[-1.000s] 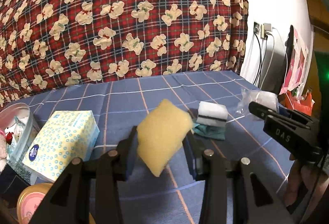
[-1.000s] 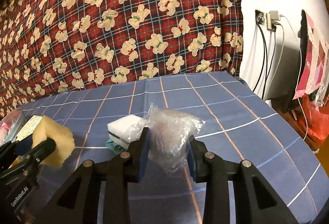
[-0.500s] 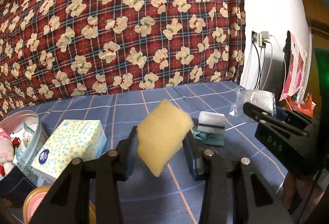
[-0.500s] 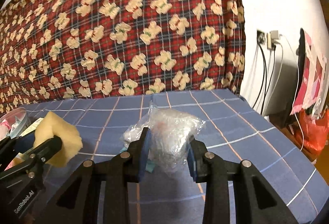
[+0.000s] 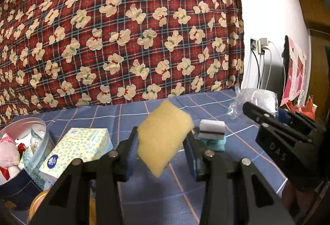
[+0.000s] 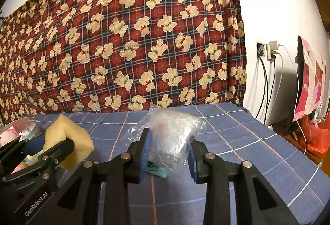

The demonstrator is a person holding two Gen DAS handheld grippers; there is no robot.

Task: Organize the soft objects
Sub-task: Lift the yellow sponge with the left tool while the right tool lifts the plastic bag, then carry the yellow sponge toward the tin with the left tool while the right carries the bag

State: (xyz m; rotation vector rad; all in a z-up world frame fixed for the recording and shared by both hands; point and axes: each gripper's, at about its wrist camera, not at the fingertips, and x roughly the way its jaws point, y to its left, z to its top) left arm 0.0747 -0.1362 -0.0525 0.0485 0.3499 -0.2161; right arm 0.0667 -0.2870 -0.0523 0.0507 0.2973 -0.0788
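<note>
My left gripper [image 5: 163,146] is shut on a yellow sponge [image 5: 164,136] and holds it in the air above the blue checked cloth [image 5: 144,190]. The sponge also shows in the right wrist view [image 6: 68,140]. My right gripper [image 6: 168,146] is shut on a crumpled clear plastic bag [image 6: 172,136], also held above the cloth; the bag shows at the right of the left wrist view [image 5: 255,101]. A white sponge with a black stripe [image 5: 212,130] lies on a teal cloth [image 5: 214,143] on the table.
A round tin [image 5: 39,142] holding soft toys stands at the left, with a yellow-dotted tissue box [image 5: 78,148] beside it. A bear-patterned red plaid cloth [image 5: 123,39] hangs behind. Cables and a wall socket [image 6: 266,51] are at the right, past the table's edge.
Both grippers have risen and tilted upward with their loads still held. The table objects sit lower in view and the tin shows more at the left.
</note>
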